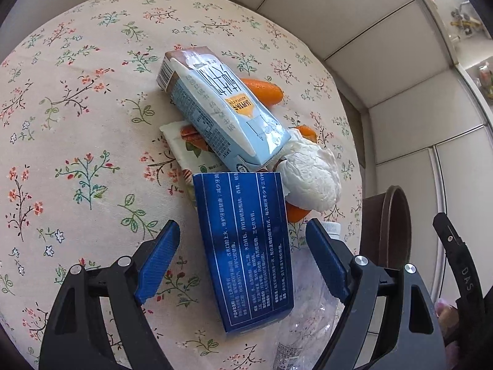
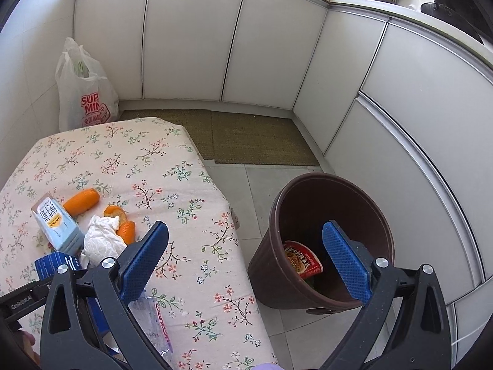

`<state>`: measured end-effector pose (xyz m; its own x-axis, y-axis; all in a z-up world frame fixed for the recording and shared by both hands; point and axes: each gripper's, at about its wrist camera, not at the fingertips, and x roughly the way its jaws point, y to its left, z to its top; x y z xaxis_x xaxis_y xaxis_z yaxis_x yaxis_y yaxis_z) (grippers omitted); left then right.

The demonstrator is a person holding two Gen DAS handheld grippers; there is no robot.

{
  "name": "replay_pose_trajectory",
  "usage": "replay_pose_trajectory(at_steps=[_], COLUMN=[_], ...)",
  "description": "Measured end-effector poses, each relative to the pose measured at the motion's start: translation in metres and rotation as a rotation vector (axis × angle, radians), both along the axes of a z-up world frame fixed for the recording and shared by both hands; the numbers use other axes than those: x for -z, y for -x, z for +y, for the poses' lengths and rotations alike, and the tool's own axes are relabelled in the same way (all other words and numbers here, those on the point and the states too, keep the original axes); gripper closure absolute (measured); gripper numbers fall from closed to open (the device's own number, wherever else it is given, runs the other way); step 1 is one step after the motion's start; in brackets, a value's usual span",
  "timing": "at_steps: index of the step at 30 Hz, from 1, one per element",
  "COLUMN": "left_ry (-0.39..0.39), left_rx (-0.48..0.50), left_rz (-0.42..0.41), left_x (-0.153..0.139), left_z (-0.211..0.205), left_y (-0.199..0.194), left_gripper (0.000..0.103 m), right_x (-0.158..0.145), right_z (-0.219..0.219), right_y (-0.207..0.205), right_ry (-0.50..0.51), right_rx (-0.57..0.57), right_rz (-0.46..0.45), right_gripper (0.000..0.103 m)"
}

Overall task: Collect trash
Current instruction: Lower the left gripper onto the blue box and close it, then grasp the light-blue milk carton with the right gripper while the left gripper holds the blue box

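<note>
Left gripper (image 1: 243,256) fingers spread wide, blue box (image 1: 245,249) lying lengthwise between them, untouched. Right gripper (image 2: 246,260) fingers open and empty, over the bin (image 2: 277,265).

place: likely home kitchen | cue: white cabinets (image 2: 191,40), countertop (image 2: 363,0), floral tablecloth (image 2: 129,160)

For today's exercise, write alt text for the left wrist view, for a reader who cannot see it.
An open left gripper straddles a dark blue box on a floral tablecloth. Beyond lie a pale blue carton, crumpled tissue and orange peel; a brown bin stands at right.
</note>
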<state>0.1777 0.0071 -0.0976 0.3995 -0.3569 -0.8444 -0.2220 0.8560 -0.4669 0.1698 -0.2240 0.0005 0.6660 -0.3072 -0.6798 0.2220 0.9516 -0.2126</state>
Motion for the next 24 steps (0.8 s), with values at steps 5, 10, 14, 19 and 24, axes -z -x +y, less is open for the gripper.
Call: replay_pose_trajectory(at_steps=[5, 10, 14, 19, 24], left_ry=[-0.041, -0.075, -0.098, -0.098, -0.164], left_rx=[0.041, 0.046, 0.072, 0.073, -0.016], left_rz=[-0.018, -0.017, -0.026, -0.074, -0.147], left_x=[-0.001, 0.001, 0.000, -0.017, -0.052], left_z=[-0.013, -0.012, -0.009, 0.009, 0.055], left_y=[-0.002, 0.000, 0.004, 0.014, 0.024], left_gripper=[0.022, 0.039, 0.047, 0.048, 0.049], right_x=[0.004, 0.006, 0.009, 0.014, 0.017], right_z=[0.006, 0.013, 0.020, 0.038, 0.069], right_y=[-0.001, -0.003, -0.006, -0.012, -0.020], right_ry=[0.011, 0.010, -0.001, -0.004, -0.025], right_rx=[-0.012, -0.031, -0.048, -0.119, -0.235], right_rz=[0.013, 0.023, 0.038, 0.072, 0.111], right_gripper=[0.007, 0.007, 0.007, 0.007, 0.007])
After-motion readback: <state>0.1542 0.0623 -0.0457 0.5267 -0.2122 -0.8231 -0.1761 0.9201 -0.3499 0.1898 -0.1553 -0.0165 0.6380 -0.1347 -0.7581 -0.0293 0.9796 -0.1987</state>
